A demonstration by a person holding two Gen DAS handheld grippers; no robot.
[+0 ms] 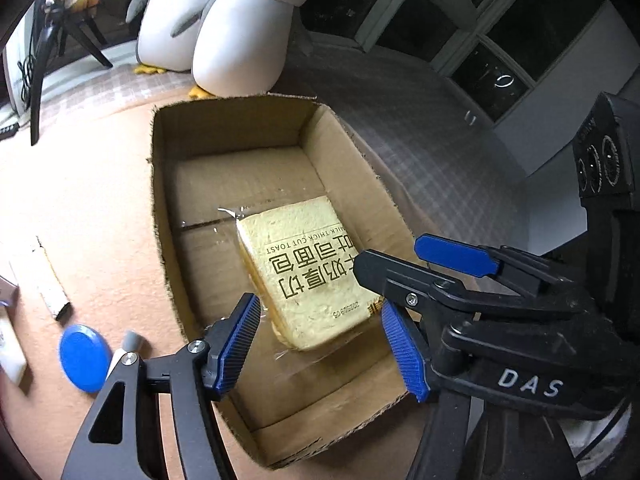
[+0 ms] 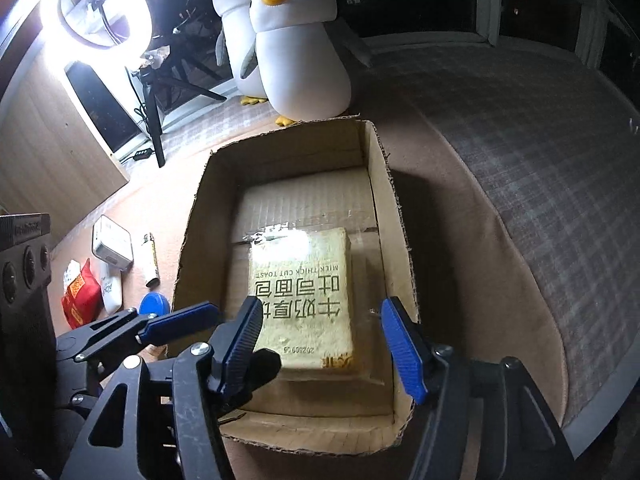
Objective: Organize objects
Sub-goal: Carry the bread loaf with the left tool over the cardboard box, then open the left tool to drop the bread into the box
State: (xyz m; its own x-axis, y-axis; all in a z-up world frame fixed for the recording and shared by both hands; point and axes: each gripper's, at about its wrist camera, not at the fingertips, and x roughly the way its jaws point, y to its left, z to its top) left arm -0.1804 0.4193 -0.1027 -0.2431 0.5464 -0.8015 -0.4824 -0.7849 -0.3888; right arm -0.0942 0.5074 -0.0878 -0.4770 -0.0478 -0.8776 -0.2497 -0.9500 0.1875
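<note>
On the pink surface far to the left of both sets of jaws lies a loose group of small things: a red packet [image 2: 80,292], a white box [image 2: 113,246] behind it, a slim lighter [image 2: 150,258] lying flat, and a blue disc [image 1: 85,358] nearest the cardboard box's left wall. In the left wrist view the disc sits just left of the left gripper's [image 1: 320,344] left finger, with a small grey-capped stick [image 1: 130,343] touching or almost touching it; which cannot be made out.

The left gripper has its jaws spread wide and grips nothing. It hangs over the near left part of the open cardboard box [image 1: 168,208]. Between and just beyond its jaws, on the box floor, lies the wrapped slice of toast [image 1: 308,268], flat, printed face up, in clear film, closer to the box's right wall than to its left.

The right gripper [image 2: 320,344] is also spread wide and empty, poised over the near end of the same box [image 2: 380,184]. The toast [image 2: 304,300] lies between its jaws and a little ahead of them, apart from both blue pads [image 2: 402,352]. The left gripper's fingers cross in from its left side.

Beyond the far end of the box stand two plush penguins [image 2: 296,60], upright, side by side. A ring light [image 2: 106,12] glows at far left. To the right of the jaws spreads a checked blanket [image 2: 540,168].
</note>
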